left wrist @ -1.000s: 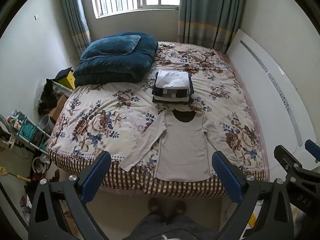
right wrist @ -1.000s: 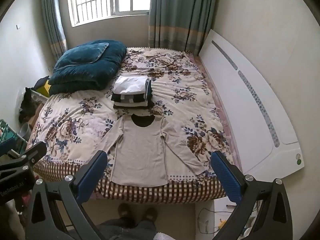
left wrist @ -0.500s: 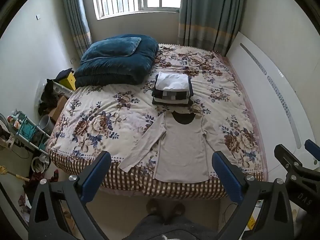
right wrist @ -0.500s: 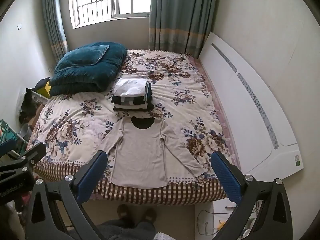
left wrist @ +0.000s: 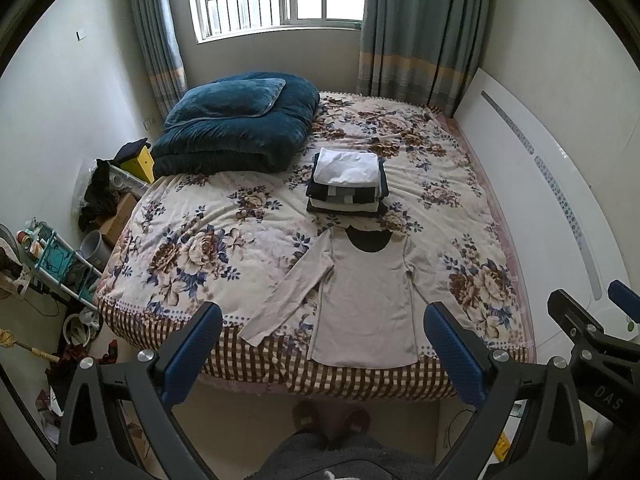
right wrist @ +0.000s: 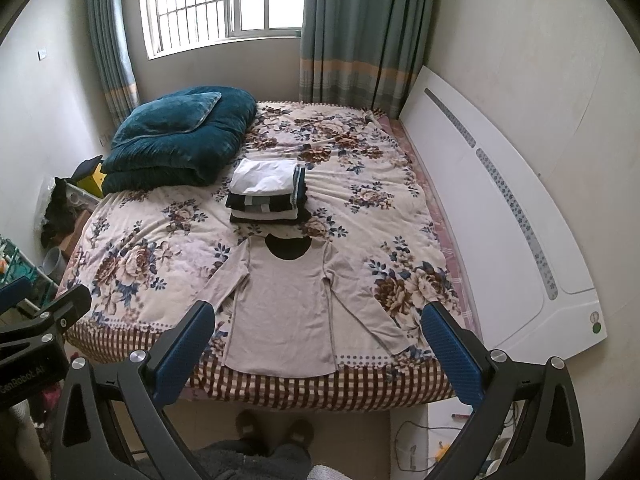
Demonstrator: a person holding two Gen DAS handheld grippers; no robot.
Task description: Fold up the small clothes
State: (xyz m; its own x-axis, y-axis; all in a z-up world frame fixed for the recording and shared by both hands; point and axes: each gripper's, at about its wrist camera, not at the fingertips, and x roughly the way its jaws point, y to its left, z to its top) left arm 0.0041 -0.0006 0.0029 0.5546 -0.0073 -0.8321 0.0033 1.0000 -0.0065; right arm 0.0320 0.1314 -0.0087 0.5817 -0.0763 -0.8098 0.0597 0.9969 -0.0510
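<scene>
A beige long-sleeved shirt lies flat, sleeves spread, at the near edge of the floral bed; it also shows in the right wrist view. A stack of folded clothes sits just behind its collar, also in the right wrist view. My left gripper is open and empty, held high above the bed's near edge. My right gripper is open and empty at the same height; its body shows at the right of the left wrist view.
A folded teal quilt with a pillow lies at the bed's far left. A white headboard panel leans along the right wall. Clutter and a small rack stand on the floor to the left. The person's feet stand at the bed's foot.
Both grippers have drifted back and up a little, so the bed sits slightly lower and smaller in view. The shirt and the stack have not moved.
</scene>
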